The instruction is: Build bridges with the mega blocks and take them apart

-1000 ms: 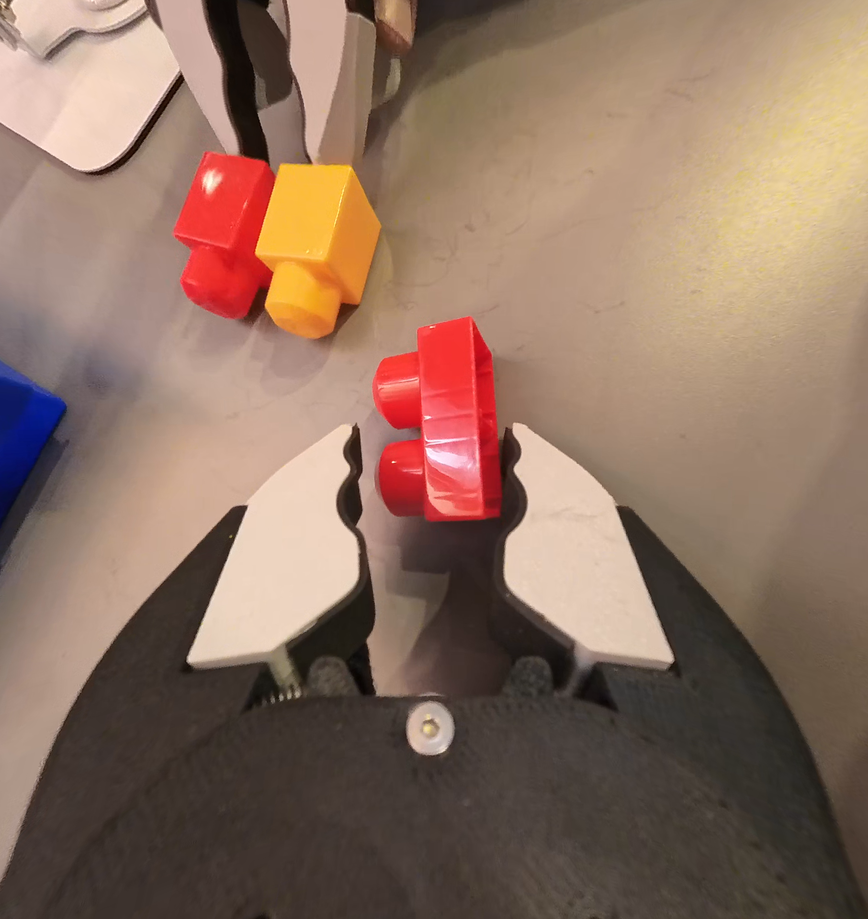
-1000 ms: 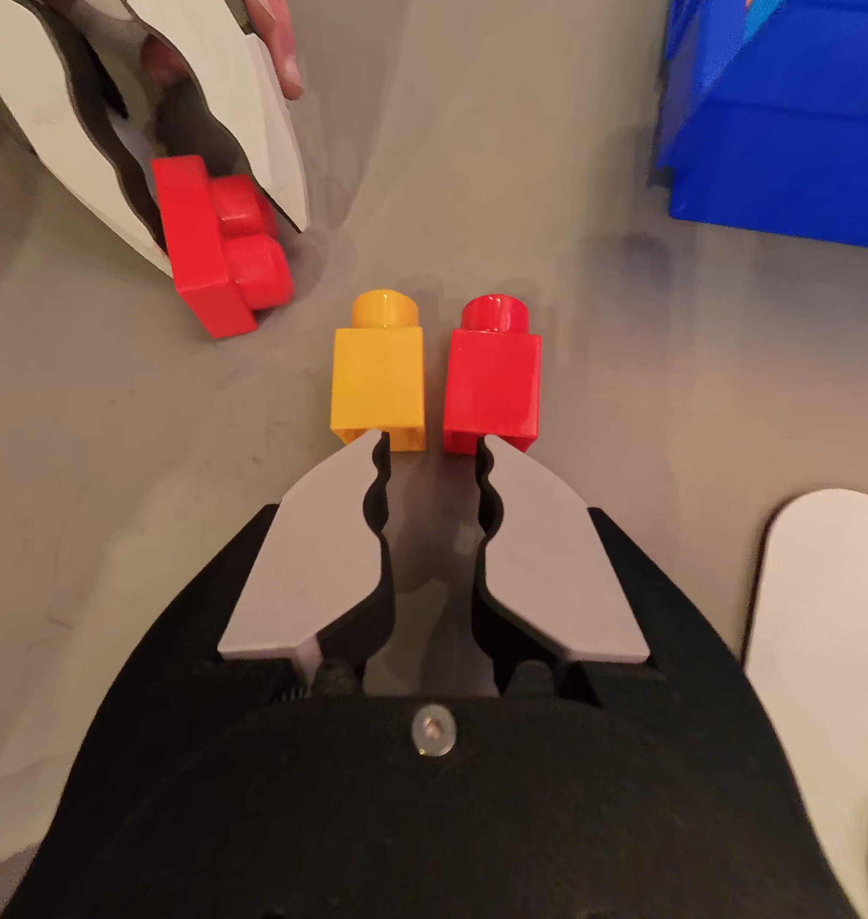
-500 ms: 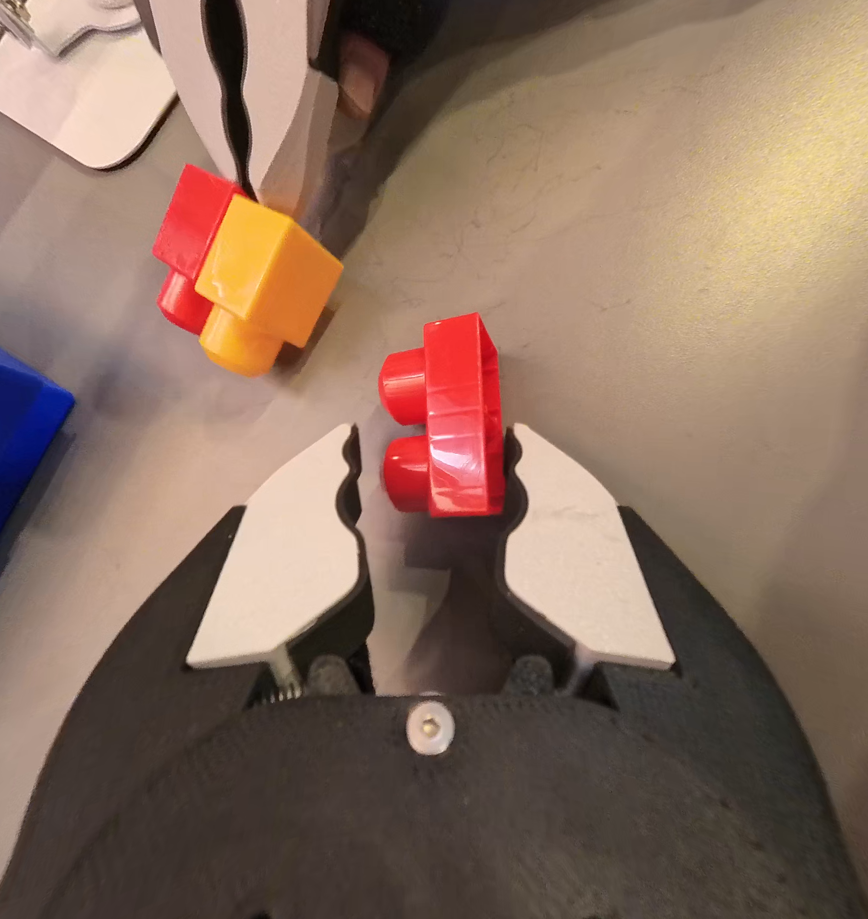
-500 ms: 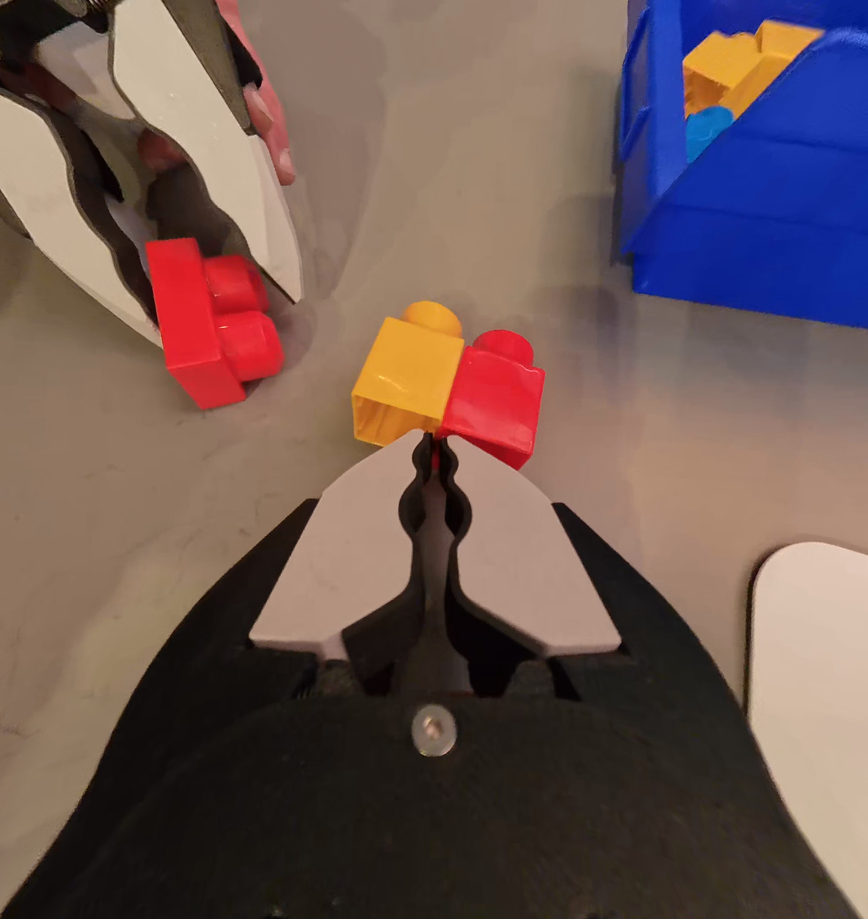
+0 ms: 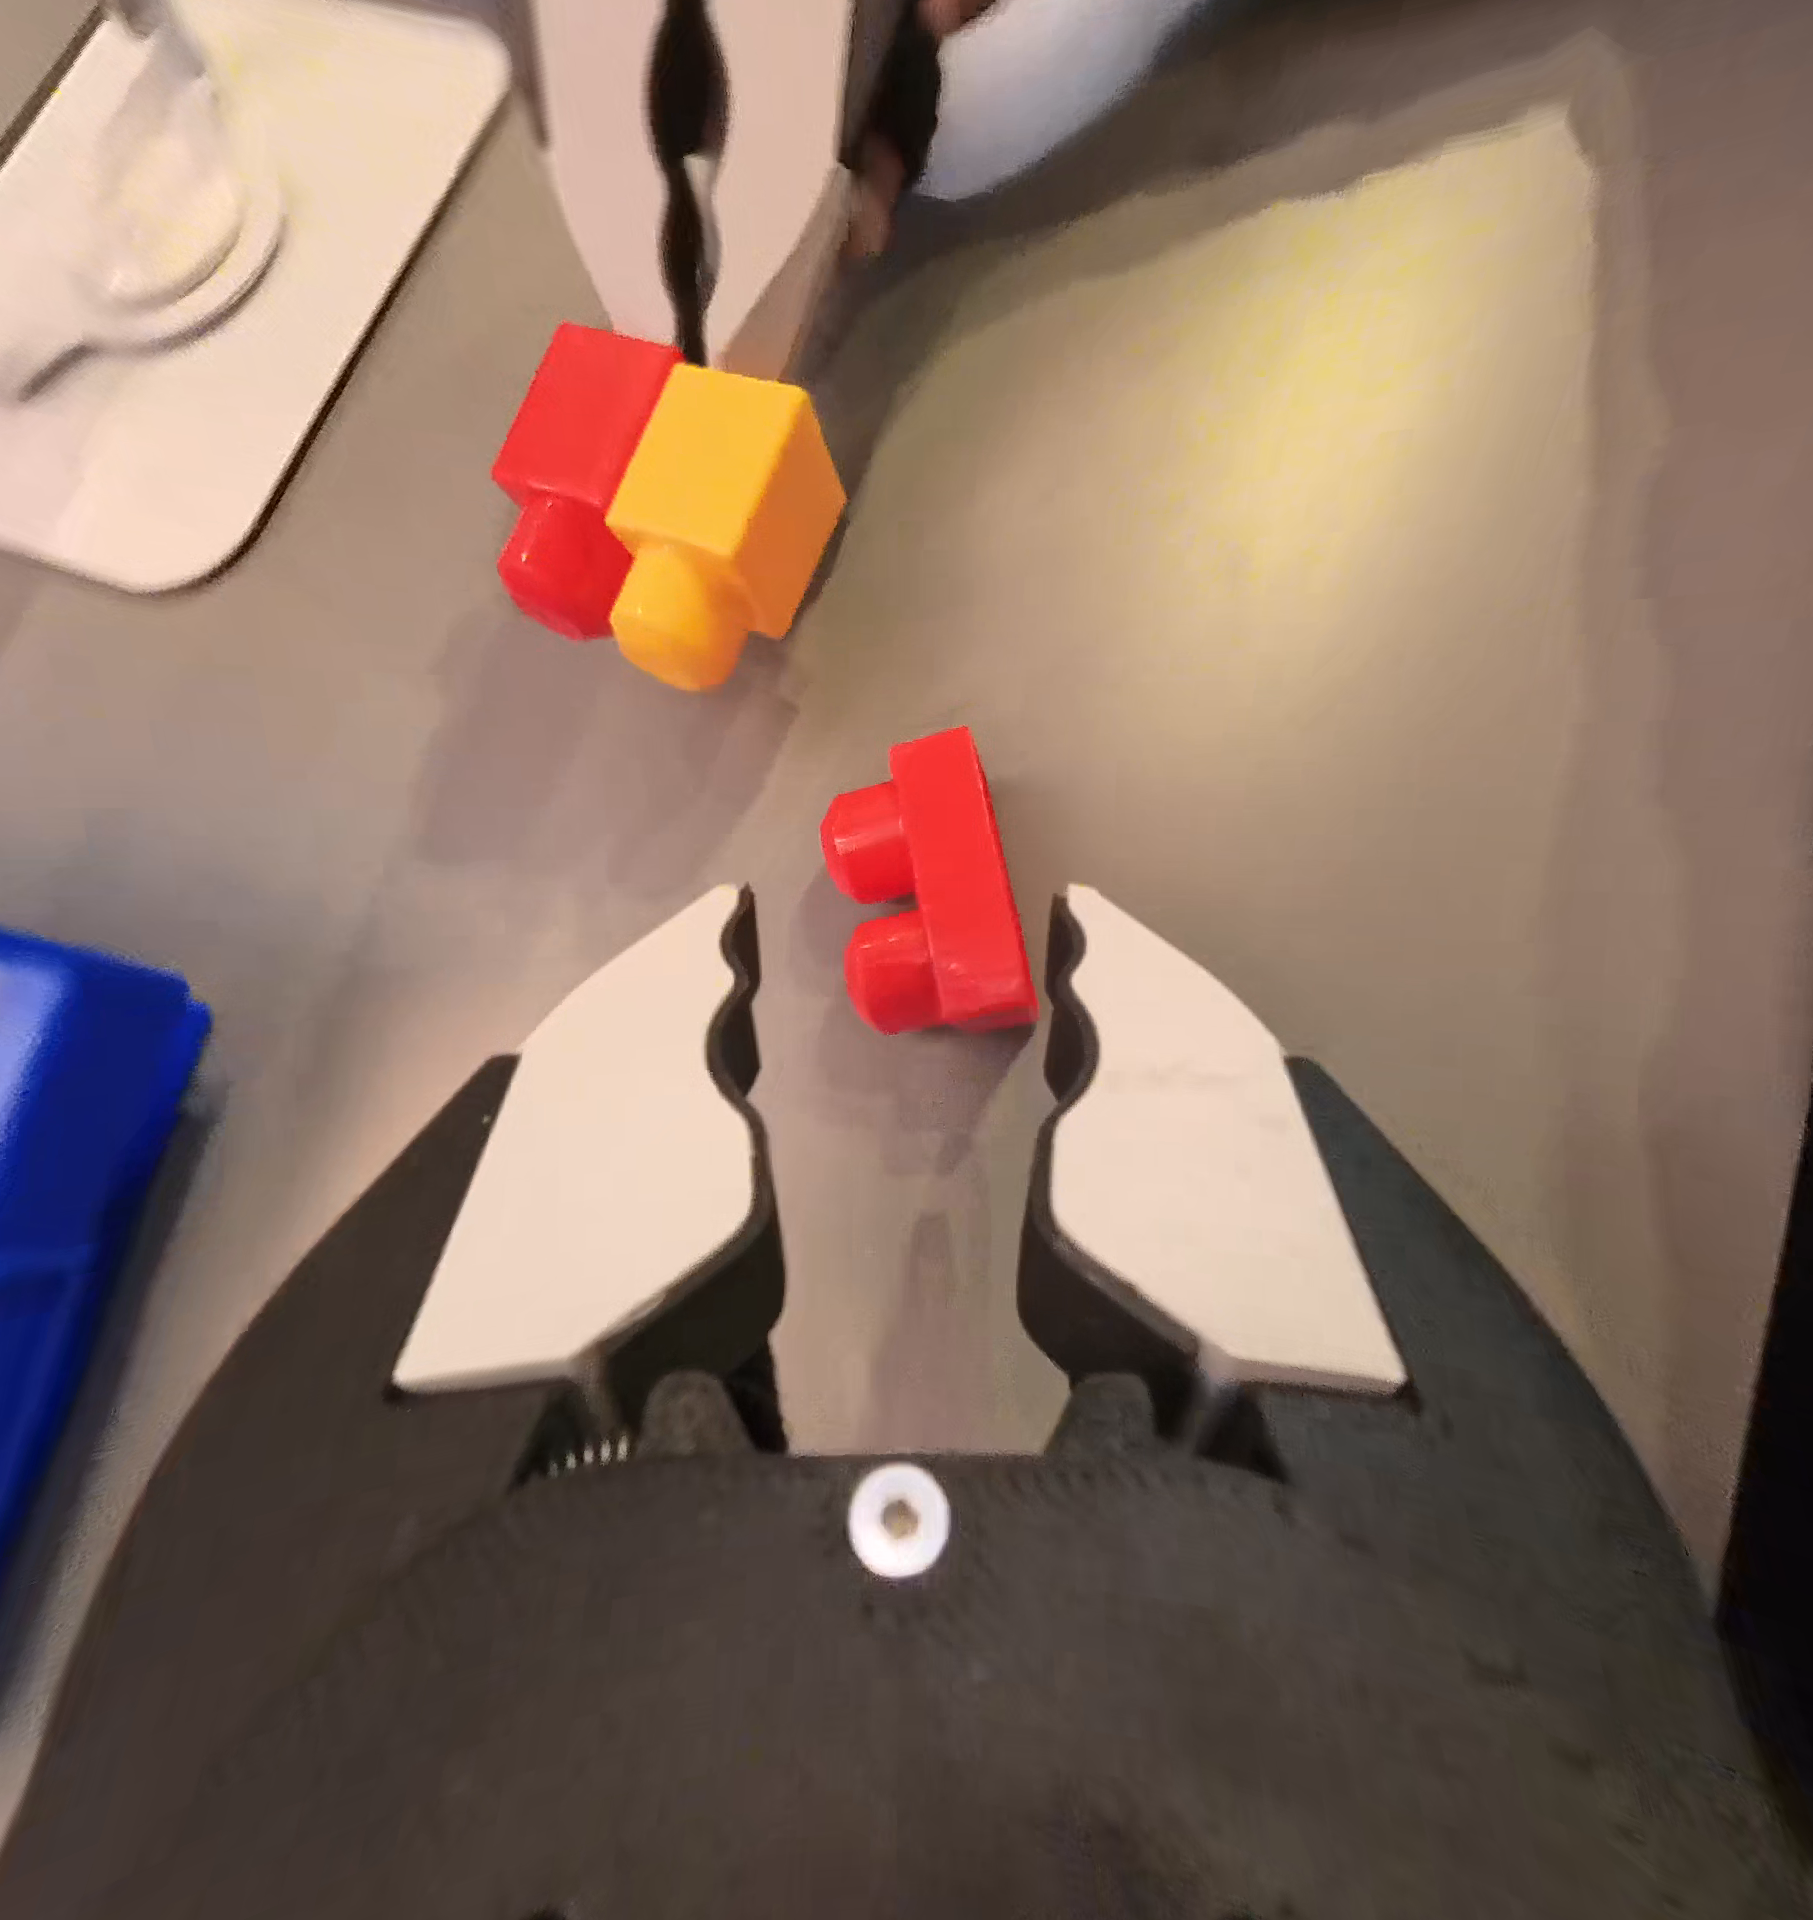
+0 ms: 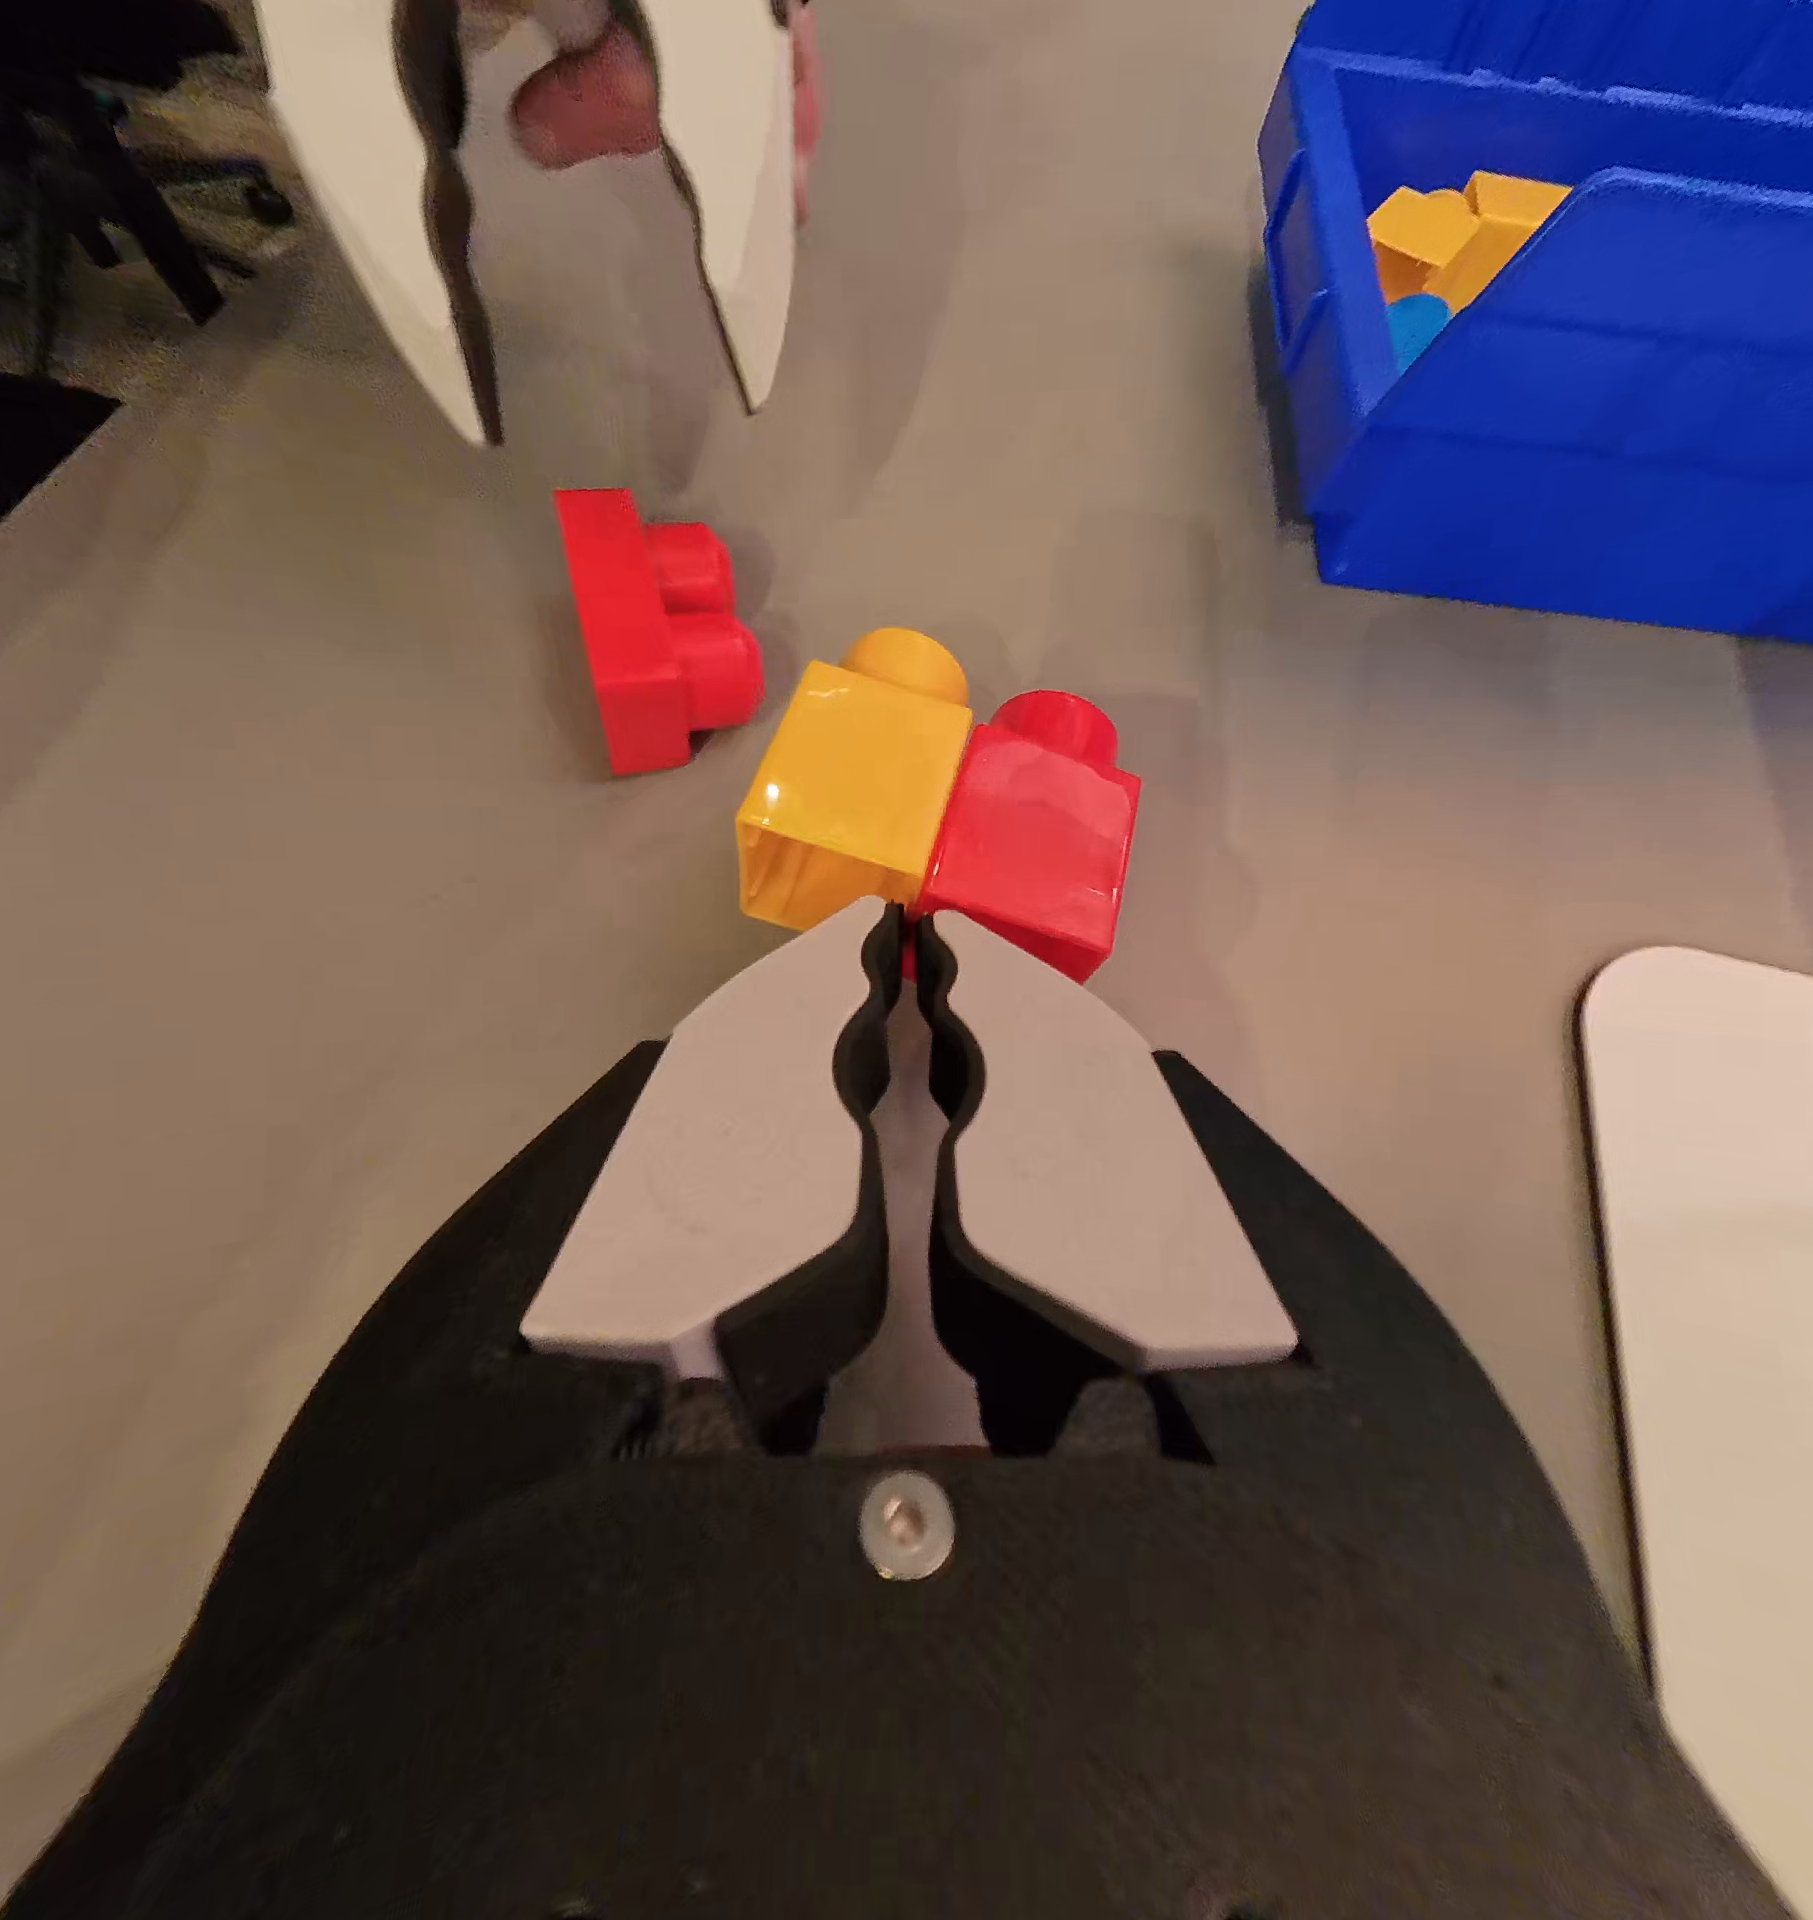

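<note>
Left gripper jaws released flat red block.

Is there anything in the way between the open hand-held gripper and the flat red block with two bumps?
Nothing visible. The flat red block lies on its side on the grey table right between the fingers of the left hand-held gripper, untouched. The yellow and red pair sits farther off.

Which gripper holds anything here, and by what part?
The right gripper pinches the adjoining bottom walls of the yellow block and red block. The left gripper is open, holding nothing.
</note>
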`<state>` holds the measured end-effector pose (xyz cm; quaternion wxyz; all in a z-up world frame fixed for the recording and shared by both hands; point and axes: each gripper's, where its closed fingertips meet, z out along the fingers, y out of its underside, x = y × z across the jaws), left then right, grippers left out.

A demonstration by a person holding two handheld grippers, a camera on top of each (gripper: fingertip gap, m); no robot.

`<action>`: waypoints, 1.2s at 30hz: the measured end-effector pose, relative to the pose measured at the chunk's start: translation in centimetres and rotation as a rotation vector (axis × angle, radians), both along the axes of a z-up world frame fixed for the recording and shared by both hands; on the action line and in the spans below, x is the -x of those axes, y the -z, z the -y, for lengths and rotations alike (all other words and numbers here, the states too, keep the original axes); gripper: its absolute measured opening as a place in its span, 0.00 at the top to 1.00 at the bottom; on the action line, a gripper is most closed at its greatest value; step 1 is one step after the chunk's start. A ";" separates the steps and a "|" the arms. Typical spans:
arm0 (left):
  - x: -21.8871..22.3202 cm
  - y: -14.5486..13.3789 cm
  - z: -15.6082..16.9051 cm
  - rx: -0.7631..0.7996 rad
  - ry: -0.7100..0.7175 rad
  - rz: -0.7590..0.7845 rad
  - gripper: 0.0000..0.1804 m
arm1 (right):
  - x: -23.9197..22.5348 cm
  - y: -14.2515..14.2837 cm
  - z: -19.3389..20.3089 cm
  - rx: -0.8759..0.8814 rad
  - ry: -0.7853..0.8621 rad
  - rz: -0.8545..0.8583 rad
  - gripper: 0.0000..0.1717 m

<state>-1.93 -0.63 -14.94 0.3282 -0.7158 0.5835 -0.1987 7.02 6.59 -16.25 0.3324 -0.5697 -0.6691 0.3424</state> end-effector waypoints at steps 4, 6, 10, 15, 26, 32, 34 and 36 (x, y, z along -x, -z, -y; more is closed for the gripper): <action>0.9 0.6 -0.5 -0.090 0.272 -0.208 0.63 | -1.3 0.0 0.6 0.022 0.009 -0.011 0.99; 1.3 1.1 -1.1 -0.107 0.357 -0.279 0.60 | -1.7 0.2 0.6 0.029 0.017 -0.010 0.99; 1.7 2.9 -2.4 -0.103 0.470 -0.369 0.59 | -1.9 0.5 0.7 0.026 0.013 -0.001 0.99; 0.5 4.5 -2.4 -0.069 0.502 -0.358 0.60 | -2.0 0.8 0.6 0.029 0.013 0.007 0.99; -3.6 5.0 -0.1 -0.039 0.432 -0.190 0.52 | -2.5 0.9 0.0 0.037 0.027 0.003 0.99; -3.2 5.6 1.1 0.057 0.537 -0.147 0.53 | -2.4 0.9 0.4 0.036 0.010 0.005 0.99; -3.3 5.7 1.4 0.072 0.566 -0.133 0.55 | -2.4 0.9 0.4 0.036 0.004 0.005 0.99; -3.7 5.7 1.7 0.093 0.586 -0.107 0.57 | -2.5 0.9 0.5 0.039 0.001 0.001 0.99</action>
